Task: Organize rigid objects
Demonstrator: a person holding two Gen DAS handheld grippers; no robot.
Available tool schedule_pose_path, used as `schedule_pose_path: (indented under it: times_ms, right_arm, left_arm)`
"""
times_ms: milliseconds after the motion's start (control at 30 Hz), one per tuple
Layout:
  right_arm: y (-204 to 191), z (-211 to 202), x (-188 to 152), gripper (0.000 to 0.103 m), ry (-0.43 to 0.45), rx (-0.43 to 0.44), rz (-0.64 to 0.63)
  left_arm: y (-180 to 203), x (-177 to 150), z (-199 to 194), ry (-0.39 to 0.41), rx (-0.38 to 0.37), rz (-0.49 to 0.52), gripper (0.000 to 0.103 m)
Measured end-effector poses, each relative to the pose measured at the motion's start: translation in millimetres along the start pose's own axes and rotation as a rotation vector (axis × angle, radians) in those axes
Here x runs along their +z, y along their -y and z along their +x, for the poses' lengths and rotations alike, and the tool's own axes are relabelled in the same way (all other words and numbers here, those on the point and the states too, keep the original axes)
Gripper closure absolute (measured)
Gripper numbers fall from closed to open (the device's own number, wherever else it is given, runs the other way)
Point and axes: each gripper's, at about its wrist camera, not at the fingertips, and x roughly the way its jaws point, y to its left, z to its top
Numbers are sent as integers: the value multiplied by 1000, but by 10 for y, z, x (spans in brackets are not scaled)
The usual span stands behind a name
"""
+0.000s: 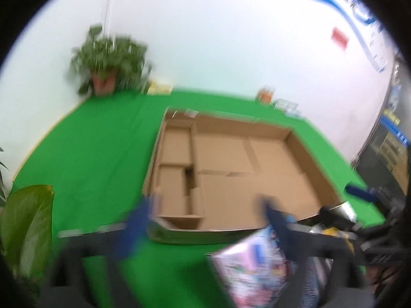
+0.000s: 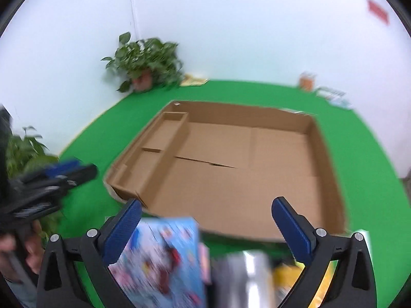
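A shallow cardboard tray (image 2: 231, 169) with narrow compartments along its left side lies open on green cloth; a colourful printed box (image 2: 164, 261) lies before its near edge.

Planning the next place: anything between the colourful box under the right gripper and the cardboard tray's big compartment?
Nothing visible. The colourful box lies just short of the cardboard tray; only the tray's low near wall lies between. The big compartment looks bare. The right gripper is open above it.

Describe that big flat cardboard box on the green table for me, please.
The wide, shallow brown cardboard tray lies flat and open-topped on the green cloth-covered table. Low walls ring it. Along its left side, cardboard dividers form a narrow strip of small compartments; the rest is one large bay with flap seams showing in its floor. It looks empty, and nothing touches it but the cloth.
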Motion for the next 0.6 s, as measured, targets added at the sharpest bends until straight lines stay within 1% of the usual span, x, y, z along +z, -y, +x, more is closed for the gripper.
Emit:
schedule_pose_path:
  times_ms: [67, 100, 200, 300, 367, 433, 467, 533, 600]
  right_arm:
    - [79, -226, -170, 1, 34, -33, -3]
    - [93, -333, -253, 1, 51, -46, -10]
    - [121, -569, -427, 1, 91, -81, -30]
    - [198, -746, -604, 1, 100, -76, -16]
    - [258, -829, -742, 1, 96, -66, -13]
    - [312, -874, -861, 1, 75, -72, -8]
    - [346, -871, -901, 1, 64, -76, -4]
    - [410, -839, -926, 1, 10, -78, 21]
    - [507, -856, -922, 1, -62, -49, 68]
  left_arm:
    - [170, -108, -288, 127, -37, -13, 1]
    - [266, -157, -394, 163, -48, -4, 1]
    - [505, -283, -599, 201, -22, 22, 1]
    - [626, -383, -708, 215, 2, 33, 1]
    - [690, -448, -717, 201, 3, 36, 1]
    - [715, -532, -710, 171, -2, 40, 1]
    - [695, -566, -711, 159, 8, 39, 1]
    - [686, -637, -737, 145, 45, 36, 1]
    - [619, -690, -762, 129, 74, 26, 1]
